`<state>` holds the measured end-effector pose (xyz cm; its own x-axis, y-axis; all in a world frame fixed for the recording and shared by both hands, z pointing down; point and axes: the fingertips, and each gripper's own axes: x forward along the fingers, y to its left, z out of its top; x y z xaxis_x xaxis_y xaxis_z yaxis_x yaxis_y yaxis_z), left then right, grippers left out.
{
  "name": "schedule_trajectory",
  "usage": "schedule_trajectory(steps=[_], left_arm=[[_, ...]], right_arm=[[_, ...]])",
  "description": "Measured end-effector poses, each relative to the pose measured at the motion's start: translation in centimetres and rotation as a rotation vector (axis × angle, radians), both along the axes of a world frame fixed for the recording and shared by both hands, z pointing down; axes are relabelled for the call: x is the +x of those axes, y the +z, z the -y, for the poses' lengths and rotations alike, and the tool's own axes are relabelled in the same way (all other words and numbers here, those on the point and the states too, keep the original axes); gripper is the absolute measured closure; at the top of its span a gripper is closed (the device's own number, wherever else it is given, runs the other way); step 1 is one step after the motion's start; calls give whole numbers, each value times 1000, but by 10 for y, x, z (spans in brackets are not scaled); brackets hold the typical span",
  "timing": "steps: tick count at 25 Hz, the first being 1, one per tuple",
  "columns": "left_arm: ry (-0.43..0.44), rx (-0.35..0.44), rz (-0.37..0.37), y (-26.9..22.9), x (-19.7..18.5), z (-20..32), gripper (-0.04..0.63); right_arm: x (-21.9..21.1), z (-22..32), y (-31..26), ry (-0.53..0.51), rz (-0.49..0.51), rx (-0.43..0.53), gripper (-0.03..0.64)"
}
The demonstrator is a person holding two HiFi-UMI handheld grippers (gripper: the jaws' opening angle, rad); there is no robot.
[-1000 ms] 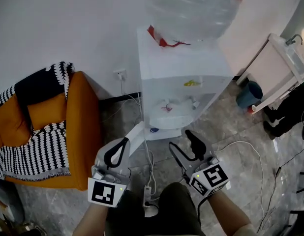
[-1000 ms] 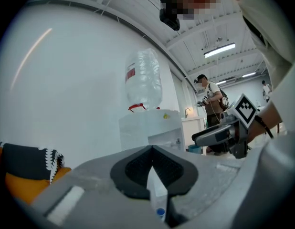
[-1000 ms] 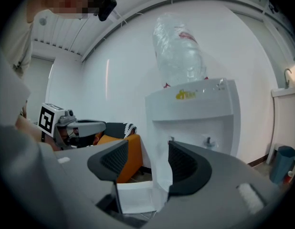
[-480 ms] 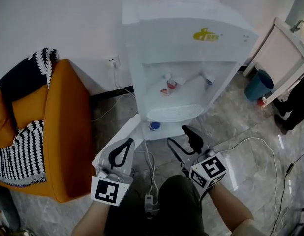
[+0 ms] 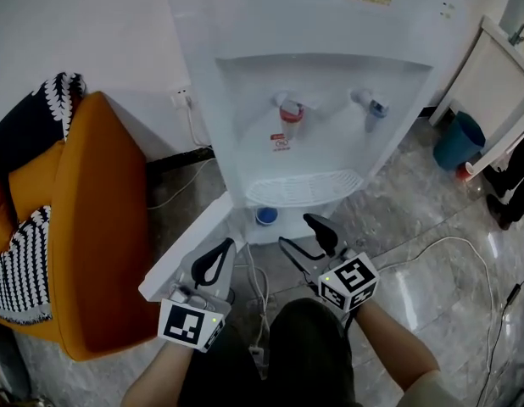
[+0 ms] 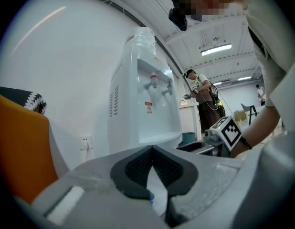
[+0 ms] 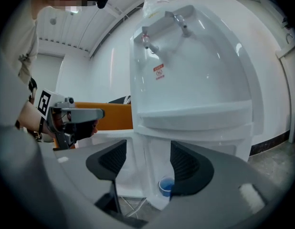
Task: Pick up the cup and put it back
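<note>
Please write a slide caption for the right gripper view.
Right gripper, jaws opening with nothing between them, faces the small blue cup in the lower compartment of the white water dispenser.

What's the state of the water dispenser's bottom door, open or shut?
Open. The door is swung out to the left, and the blue cup stored behind it is in plain view.

Your head view cuts the water dispenser (image 5: 330, 100) off at the top, the orange sofa (image 5: 101, 227) at the left. The blue cup (image 5: 265, 216) is a mere spot, the red label (image 5: 281, 143) unreadable.
</note>
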<state>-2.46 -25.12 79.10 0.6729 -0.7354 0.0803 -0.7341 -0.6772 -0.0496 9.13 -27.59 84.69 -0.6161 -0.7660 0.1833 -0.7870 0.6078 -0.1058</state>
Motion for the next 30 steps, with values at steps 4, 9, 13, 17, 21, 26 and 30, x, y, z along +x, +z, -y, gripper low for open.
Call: schedule_trajectory(steps=[4,9,13,17,21,26,30], left_arm=[[-1,-1,18,19,4,8,592],[38,13,14,39,14,15,592],[53,12,18,48,17,17,592],[44,14,4,53,13,25,592],[60,17,12,58,11,26,592],[61,6,-4,63,11,27,592],[61,-9,-12,67,11,27,593]], right_arm=[[-3,19,37,-42,2,-12,322],[-8,44,82,-75,-18,-24,305],[-9,67,121,-67,-48,-58,278],[-13,84,161,-63,-80,-118,241],[-21,94,197,-65,-141,-171,229],[-26,103,225,-62,-180,-206,228],[-31,106,239,-74,-192,-226,229]])
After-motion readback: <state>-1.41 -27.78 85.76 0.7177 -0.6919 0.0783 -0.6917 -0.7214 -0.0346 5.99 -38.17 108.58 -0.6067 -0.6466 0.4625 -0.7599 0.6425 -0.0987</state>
